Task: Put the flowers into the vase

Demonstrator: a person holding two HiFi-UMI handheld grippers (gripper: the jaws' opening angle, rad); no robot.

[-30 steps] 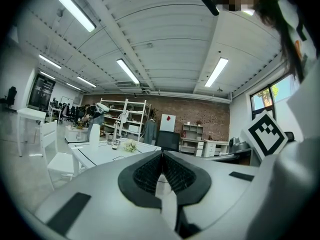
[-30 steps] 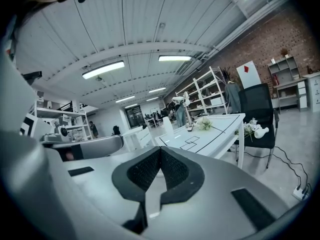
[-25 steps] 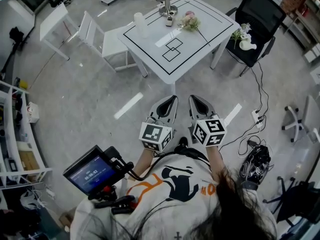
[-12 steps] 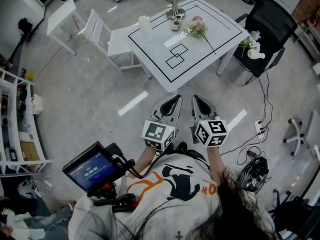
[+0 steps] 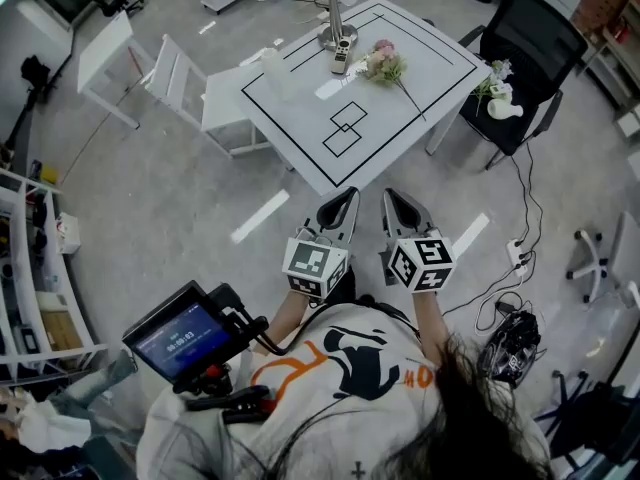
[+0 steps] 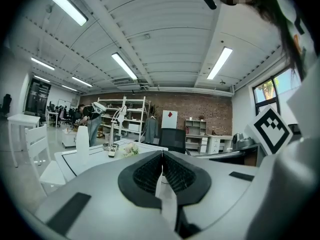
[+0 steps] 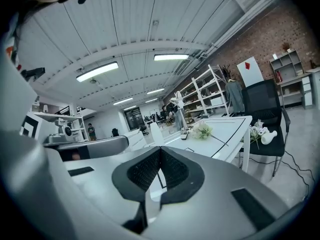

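We stand a little short of the white table (image 5: 400,128), a gripper in each hand. Both are held side by side above the grey floor (image 5: 180,198) and point at the table's near corner. The left gripper (image 5: 339,204) has its jaws pressed together with nothing between them; the right gripper (image 5: 396,202) is likewise closed and empty.

The flowers (image 5: 383,65), pink and white heads on a long stem, lie flat on the far part of the tabletop. Just beside them are a remote (image 5: 341,62) and the round foot of a lamp (image 5: 334,23). The vase (image 5: 273,66), a tall pale cylinder, stands upright near the table's left edge. It is apart from the flowers, with the remote between the two. Neither gripper touches flowers or vase.

A white chair (image 5: 195,83) stands at the table's left. A black chair (image 5: 535,33) at its right bears a second small bunch (image 5: 487,71) on its seat. A monitor (image 5: 183,341) hangs at our left side.
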